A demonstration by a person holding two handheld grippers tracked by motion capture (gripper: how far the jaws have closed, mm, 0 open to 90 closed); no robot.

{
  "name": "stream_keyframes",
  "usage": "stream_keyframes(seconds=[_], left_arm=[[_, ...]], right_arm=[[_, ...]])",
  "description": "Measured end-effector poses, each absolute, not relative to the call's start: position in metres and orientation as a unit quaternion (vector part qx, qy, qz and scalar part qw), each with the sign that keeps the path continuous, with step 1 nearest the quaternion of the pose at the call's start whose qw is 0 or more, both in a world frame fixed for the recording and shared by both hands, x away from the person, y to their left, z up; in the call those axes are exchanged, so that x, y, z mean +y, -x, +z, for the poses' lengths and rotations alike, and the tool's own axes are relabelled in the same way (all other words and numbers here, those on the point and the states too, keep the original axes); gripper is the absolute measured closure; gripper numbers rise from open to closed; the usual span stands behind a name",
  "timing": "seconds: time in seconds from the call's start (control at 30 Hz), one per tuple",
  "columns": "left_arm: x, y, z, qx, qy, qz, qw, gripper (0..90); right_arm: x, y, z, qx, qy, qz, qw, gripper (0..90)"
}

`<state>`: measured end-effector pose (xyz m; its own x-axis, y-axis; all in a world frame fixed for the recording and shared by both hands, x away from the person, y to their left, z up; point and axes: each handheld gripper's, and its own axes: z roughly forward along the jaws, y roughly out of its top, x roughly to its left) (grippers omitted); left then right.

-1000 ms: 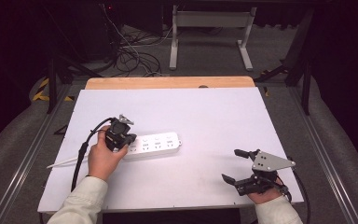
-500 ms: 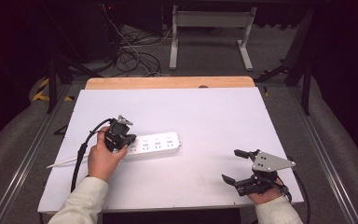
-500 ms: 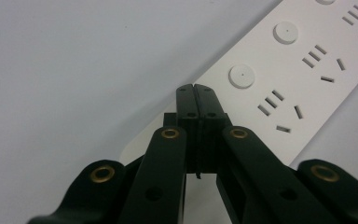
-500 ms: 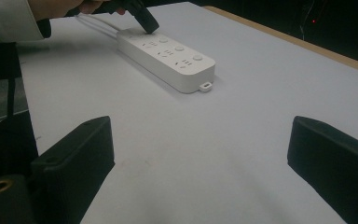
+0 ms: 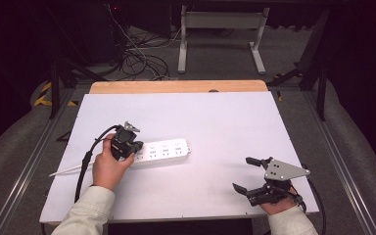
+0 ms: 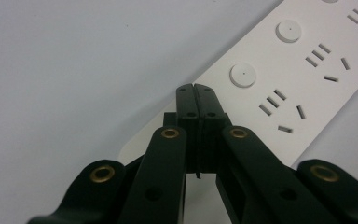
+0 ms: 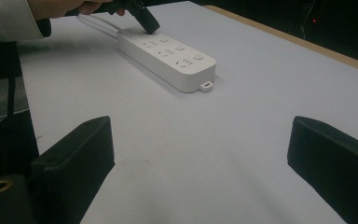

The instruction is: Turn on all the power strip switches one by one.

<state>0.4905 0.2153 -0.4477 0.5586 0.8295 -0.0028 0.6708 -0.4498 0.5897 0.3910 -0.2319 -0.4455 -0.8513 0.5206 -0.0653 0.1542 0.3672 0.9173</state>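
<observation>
High view: a white surface (image 5: 225, 117) is filling the centre of the frame, with cables (image 5: 142, 58) and metal legs (image 5: 220, 29) lying on the floor at the top. A white power strip (image 5: 164, 151) is lying left of centre. The left gripper (image 5: 127, 147), fingers together, is pressing on its left end. The right gripper (image 5: 248, 174) is resting at lower right, fingers apart, holding nothing.

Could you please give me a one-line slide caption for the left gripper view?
Left claw, jaws shut, tip resting on the end of a white power strip beside its round button.
</observation>
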Motion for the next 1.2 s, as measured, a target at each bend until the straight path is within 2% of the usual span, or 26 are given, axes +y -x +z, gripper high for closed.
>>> stream_keyframes(seconds=[0.17,0.3,0.4,0.7,1.2], left_arm=[[0.216,-0.49,-0.448,0.453,-0.835,0.14,0.279,90.0],[0.212,-0.484,-0.442,0.444,-0.83,0.175,0.287,90.0],[0.211,-0.481,-0.43,0.438,-0.823,0.166,0.32,89.9],[0.204,-0.478,-0.424,0.422,-0.825,0.163,0.337,89.9],[0.187,-0.488,-0.437,0.409,-0.837,0.157,0.329,89.9]], right_arm=[[-0.232,-0.391,-0.446,0.808,-0.209,0.523,0.175,7.6],[-0.233,-0.391,-0.445,0.806,-0.208,0.525,0.177,7.6],[-0.233,-0.392,-0.445,0.807,-0.209,0.524,0.176,7.6],[-0.233,-0.392,-0.445,0.807,-0.208,0.524,0.175,7.6],[-0.232,-0.392,-0.446,0.808,-0.209,0.523,0.173,7.6]])
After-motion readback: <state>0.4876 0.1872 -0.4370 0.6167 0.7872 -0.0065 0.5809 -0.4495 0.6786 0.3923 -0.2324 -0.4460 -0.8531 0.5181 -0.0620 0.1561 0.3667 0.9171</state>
